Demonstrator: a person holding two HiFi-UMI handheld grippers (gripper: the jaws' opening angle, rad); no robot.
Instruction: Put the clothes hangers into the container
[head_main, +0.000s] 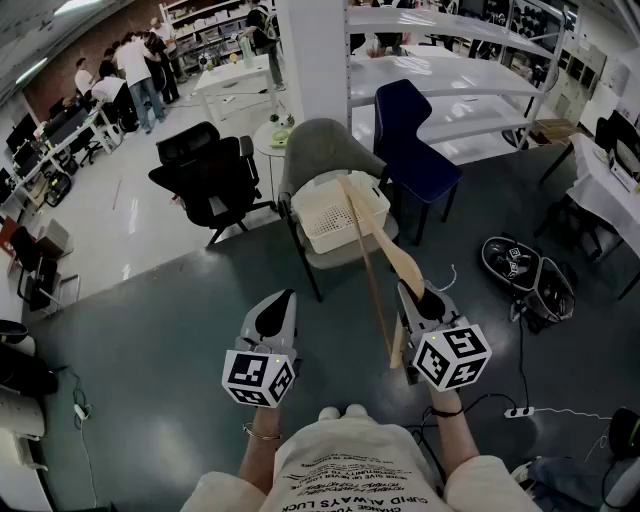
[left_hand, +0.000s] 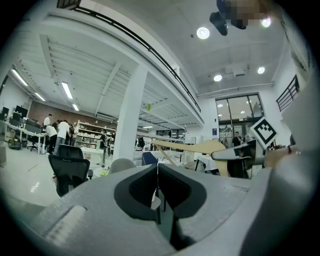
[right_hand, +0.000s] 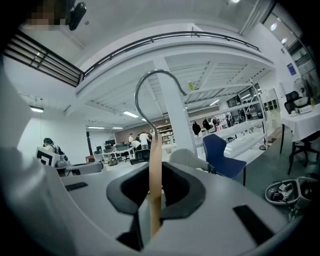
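Observation:
A wooden clothes hanger (head_main: 406, 265) with a metal hook stands between the jaws of my right gripper (head_main: 411, 297), which is shut on it. In the right gripper view its flat wood (right_hand: 155, 165) rises from the jaws and the hook (right_hand: 150, 82) curls above. The hanger reaches forward toward a white slatted container (head_main: 312, 218) that sits on the seat of a grey chair (head_main: 322, 150). My left gripper (head_main: 277, 310) hangs to the left, lower than the container, shut with nothing in it. From the left gripper view, the hanger (left_hand: 190, 148) shows to the right.
A blue chair (head_main: 410, 140) stands right of the grey one and a black office chair (head_main: 210, 180) left of it. A dark bag (head_main: 525, 275) and a power strip (head_main: 520, 411) lie on the floor at right. People stand at desks far left.

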